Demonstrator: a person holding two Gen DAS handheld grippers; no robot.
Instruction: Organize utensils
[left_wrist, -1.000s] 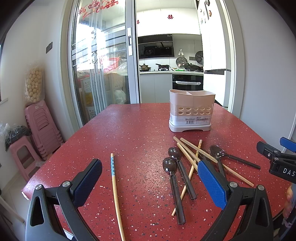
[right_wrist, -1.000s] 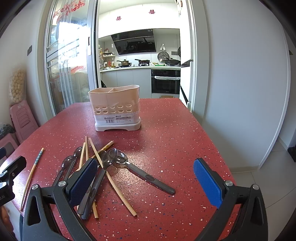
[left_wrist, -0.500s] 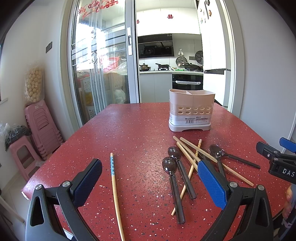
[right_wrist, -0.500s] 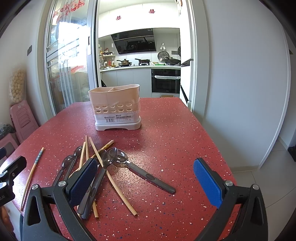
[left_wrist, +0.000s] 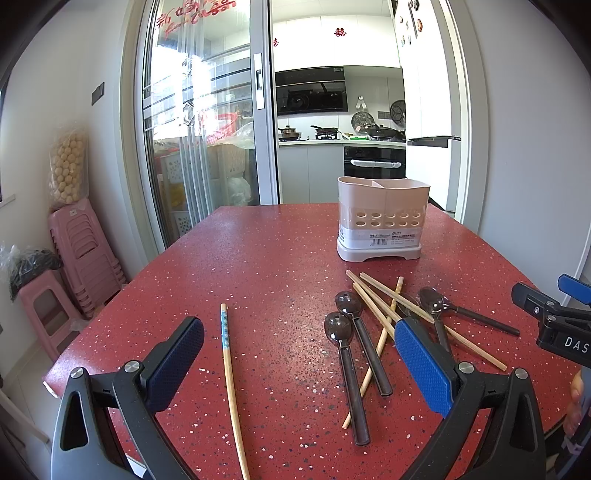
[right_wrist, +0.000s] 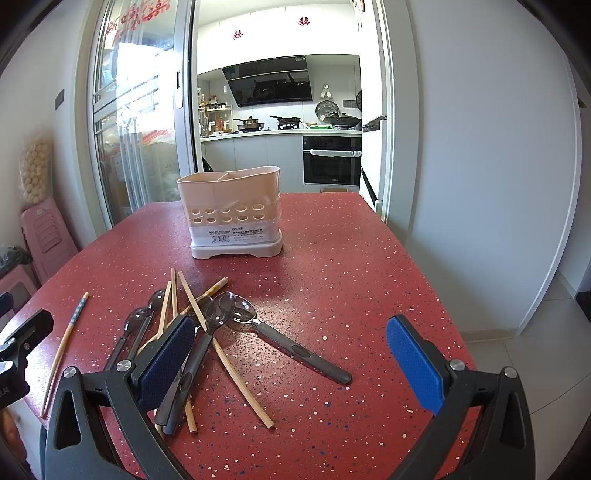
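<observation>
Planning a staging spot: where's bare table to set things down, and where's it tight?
Free: the stretch of table right of the utensil holder out to the right edge, and the left half between the lone chopstick and the holder. Crowded: the spoons and chopsticks piled crisscross in front of the holder. Both grippers have open, empty jaws.

Red speckled table; sunlit glass sliding door left; kitchen w/ oven behind; pink stools.
</observation>
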